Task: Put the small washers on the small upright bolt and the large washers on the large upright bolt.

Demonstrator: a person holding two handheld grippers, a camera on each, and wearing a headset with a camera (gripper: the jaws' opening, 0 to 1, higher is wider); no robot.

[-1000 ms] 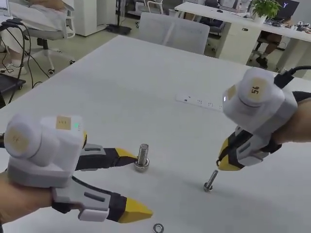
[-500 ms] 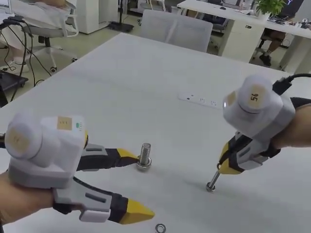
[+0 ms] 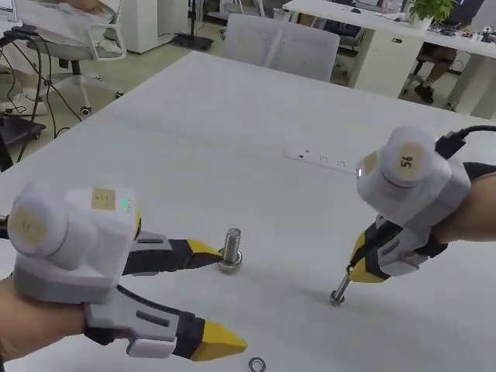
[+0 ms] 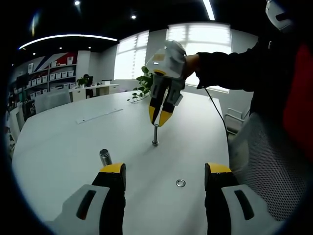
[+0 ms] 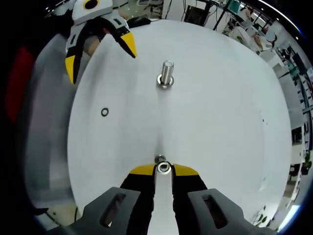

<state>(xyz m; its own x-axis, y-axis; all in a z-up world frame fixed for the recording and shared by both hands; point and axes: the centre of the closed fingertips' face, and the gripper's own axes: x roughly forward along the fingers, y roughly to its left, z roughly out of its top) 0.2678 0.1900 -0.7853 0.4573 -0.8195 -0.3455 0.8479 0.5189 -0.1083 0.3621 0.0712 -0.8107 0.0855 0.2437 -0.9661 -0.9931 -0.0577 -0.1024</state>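
The large upright bolt (image 3: 231, 249) stands on the white table (image 3: 232, 139) with washers at its base, close to the upper jaw tip of my left gripper (image 3: 221, 294), which is open and holds nothing. The thin small bolt (image 3: 339, 288) stands to the right. Just over its top is my right gripper (image 3: 363, 270), shut on a small washer (image 5: 163, 168) that sits above the bolt's tip (image 5: 159, 158). Another small washer (image 3: 256, 363) lies loose near the table's front edge, also visible as the washer (image 4: 180, 183) between my left jaws.
A white power strip (image 3: 322, 161) lies flat further back on the table. A grey chair (image 3: 279, 46) stands at the far edge, with desks and another chair beyond. The large bolt (image 5: 166, 73) and the left gripper (image 5: 98, 29) face the right gripper across the table.
My right gripper has sunk a little and closed in on the top of the small bolt. The left gripper has stayed put; the head camera shifted slightly.
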